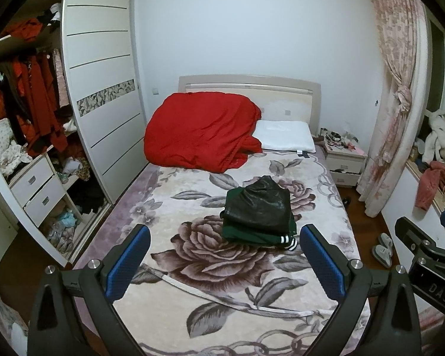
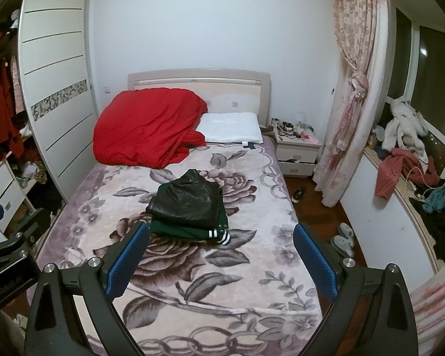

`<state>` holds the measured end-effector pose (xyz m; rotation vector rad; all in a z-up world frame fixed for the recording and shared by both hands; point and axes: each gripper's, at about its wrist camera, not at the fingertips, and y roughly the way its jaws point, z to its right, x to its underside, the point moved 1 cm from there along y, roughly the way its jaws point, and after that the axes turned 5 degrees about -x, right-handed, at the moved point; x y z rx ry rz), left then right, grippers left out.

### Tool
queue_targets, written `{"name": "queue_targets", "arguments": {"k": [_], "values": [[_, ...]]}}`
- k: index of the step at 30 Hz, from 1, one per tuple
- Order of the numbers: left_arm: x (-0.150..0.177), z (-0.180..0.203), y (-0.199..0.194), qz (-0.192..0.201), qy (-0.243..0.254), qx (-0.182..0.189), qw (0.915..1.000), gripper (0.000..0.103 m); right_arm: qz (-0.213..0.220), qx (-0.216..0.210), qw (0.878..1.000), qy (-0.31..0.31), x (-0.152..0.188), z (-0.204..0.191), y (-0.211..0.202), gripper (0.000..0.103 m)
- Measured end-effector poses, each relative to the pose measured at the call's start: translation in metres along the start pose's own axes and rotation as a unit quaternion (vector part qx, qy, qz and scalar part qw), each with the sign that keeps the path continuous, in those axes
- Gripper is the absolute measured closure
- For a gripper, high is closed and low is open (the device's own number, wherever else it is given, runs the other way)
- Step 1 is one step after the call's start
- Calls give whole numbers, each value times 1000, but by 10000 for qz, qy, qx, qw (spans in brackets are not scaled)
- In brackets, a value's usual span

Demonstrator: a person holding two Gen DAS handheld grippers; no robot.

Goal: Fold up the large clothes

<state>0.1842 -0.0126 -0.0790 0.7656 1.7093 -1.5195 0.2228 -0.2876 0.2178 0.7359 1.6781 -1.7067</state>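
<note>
- Your folded jacket [image 1: 259, 212] sits out in the middle of the bed [image 1: 175, 305], a green bundle with the black leather side on top, flat on the floral blanket.
- Both tongs hang over the foot of the bed, well back from the jacket and touching nothing.
- Left tongs [image 1: 224, 262]: spread wide, nothing between them. The jacket lies ahead and a touch to the right of their centre line.
- Right tongs [image 2: 221, 262]: also spread wide and holding nothing. From here the jacket [image 2: 190, 207] lies ahead and to the left, just above the left finger's tip.
- So the bundle sits between your two hands, roughly as far from one as from the other; I can't call either nearer.
- Its long axis looks to run away from you, striped cuffs [image 2: 219, 235] at the near end, pointed leather end toward the red duvet [image 2: 148, 127].
- It looks folded already; any reach goes straight forward, each hand angling inward.
</note>
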Motion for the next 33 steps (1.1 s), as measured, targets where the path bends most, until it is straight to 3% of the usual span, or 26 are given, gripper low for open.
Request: {"name": "queue_targets", "arguments": {"k": [33], "values": [[-1,-2,-6,88,-58,-84,9999,0,85,-18,9999,-54,-1,0,-7,3]]}}
